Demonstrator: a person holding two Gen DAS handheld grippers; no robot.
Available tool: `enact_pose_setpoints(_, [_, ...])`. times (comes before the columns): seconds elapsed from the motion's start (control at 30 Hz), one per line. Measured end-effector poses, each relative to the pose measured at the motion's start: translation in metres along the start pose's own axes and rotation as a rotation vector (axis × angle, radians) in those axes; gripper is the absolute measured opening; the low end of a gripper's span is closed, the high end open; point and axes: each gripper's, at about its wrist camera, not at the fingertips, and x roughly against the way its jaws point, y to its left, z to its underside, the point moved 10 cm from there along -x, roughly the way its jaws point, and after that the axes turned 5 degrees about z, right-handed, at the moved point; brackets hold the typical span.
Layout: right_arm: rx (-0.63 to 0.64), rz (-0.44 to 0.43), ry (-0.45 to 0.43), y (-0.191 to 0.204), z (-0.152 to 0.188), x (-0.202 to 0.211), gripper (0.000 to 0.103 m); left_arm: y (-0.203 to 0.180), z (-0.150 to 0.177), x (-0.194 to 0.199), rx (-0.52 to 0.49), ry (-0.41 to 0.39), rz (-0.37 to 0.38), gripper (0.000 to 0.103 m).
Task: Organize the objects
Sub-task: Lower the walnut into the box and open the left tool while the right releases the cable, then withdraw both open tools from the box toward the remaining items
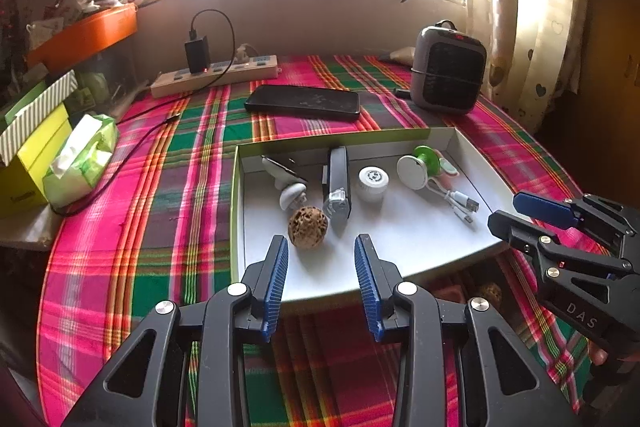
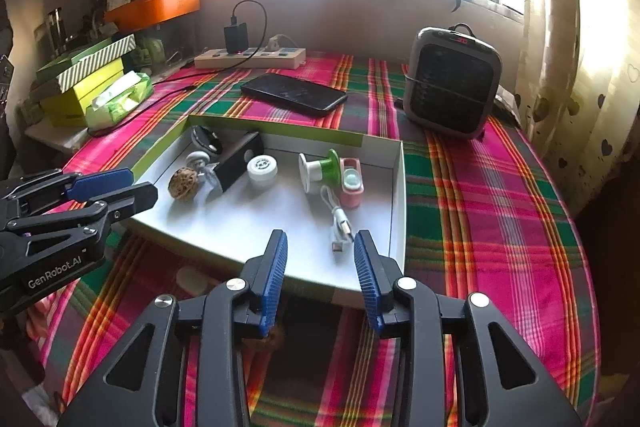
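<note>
A shallow white tray (image 1: 400,235) (image 2: 260,227) with a green rim lies on the plaid cloth. In it are a brown pitted ball (image 1: 308,227) (image 2: 183,184), a black and grey device (image 1: 338,183) (image 2: 236,165), a white round cap (image 1: 373,183) (image 2: 262,171), a green and white spool (image 1: 418,165) (image 2: 320,169), a pink piece (image 2: 352,187) and a white USB cable (image 1: 458,203) (image 2: 340,223). My left gripper (image 1: 321,243) (image 2: 143,183) hovers open over the tray's near edge, just short of the ball. My right gripper (image 2: 320,239) (image 1: 504,209) is open above the cable's plug, not touching it.
Beyond the tray lie a black phone (image 1: 302,101) (image 2: 294,93), a grey heater (image 1: 448,69) (image 2: 452,81) and a power strip (image 1: 216,77) with a charger. Tissues (image 1: 80,159) and green boxes (image 1: 32,147) crowd the left edge. Another brown ball (image 1: 490,294) sits under the tray's front.
</note>
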Motion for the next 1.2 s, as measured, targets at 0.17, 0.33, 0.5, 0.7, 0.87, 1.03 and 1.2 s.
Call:
enact_pose_setpoints(0.17, [-0.003, -0.003, -0.003, 0.003, 0.006, 0.007, 0.036, -0.002, 0.006, 0.006, 0.000, -0.002, -0.001, 0.033])
enact_pose_setpoints(0.33, [-0.003, -0.006, -0.007, 0.005, 0.010, 0.012, 0.037, -0.005, 0.011, 0.011, 0.000, -0.004, 0.001, 0.033])
enact_pose_setpoints(0.5, [-0.010, -0.015, -0.005, 0.008, 0.017, 0.015, 0.038, -0.004, 0.017, 0.017, 0.007, -0.009, 0.008, 0.033])
enact_pose_setpoints(0.7, [-0.021, -0.017, 0.012, 0.006, 0.029, 0.017, 0.042, 0.001, 0.029, 0.019, 0.033, 0.007, 0.032, 0.033])
enact_pose_setpoints(0.87, [-0.031, -0.019, 0.028, 0.004, 0.040, 0.016, 0.042, 0.001, 0.040, 0.017, 0.041, 0.026, 0.044, 0.033])
enact_pose_setpoints(1.03, [-0.028, -0.030, 0.047, 0.007, 0.049, 0.014, 0.042, -0.002, 0.050, 0.014, 0.044, 0.049, 0.064, 0.034])
enact_pose_setpoints(1.2, [-0.040, -0.051, 0.058, 0.008, 0.052, 0.010, 0.043, -0.004, 0.056, 0.011, 0.051, 0.064, 0.076, 0.035])
